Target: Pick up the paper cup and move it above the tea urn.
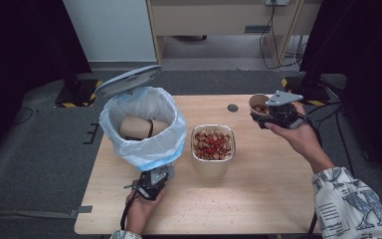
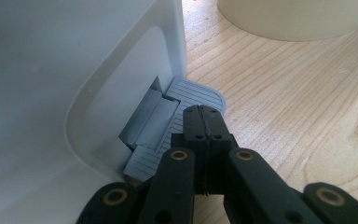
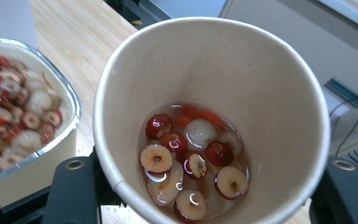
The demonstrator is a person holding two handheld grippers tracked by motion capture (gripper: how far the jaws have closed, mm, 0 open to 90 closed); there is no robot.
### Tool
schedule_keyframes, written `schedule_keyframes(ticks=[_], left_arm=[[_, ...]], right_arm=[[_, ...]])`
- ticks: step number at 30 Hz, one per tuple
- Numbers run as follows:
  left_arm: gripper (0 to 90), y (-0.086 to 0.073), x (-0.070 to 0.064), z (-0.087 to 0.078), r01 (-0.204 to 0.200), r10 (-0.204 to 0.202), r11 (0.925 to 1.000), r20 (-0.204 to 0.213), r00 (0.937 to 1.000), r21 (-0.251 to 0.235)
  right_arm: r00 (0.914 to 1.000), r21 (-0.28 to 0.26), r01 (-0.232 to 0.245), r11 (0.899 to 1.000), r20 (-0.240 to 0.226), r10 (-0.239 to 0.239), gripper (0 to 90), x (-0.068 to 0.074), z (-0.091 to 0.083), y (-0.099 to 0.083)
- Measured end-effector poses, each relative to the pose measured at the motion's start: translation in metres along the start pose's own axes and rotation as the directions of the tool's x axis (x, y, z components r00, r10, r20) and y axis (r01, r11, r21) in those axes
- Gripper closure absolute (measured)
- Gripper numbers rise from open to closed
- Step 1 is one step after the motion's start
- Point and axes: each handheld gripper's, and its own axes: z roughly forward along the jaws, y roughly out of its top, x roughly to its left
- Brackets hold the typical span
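Note:
A white pedal bin lined with a white bag stands at the table's left, its grey lid raised. Two empty paper cups lie inside. My left gripper is at the bin's foot, shut, and its tips rest on the grey ribbed pedal. At the right, my right gripper is shut on a paper cup held above the table. This cup holds red date slices and pale fruit in liquid; the black jaws clasp its sides.
A foil tray of red and white fruit pieces stands mid-table between bin and cup, its rim close to the held cup. A small dark disc lies at the table's far edge. Bare wood stretches in front of the tray.

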Motion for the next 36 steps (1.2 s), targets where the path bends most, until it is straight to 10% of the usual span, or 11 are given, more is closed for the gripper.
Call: schedule_keyframes(ticks=[36], left_arm=[[90.0, -0.001, 0.001, 0.000, 0.005, -0.005, 1.0000, 0.007, 1.0000, -0.007]], right_arm=[[0.9910, -0.039, 0.130, 0.991, -0.025, -0.131, 35.4, 0.009, 0.000, 0.060]])
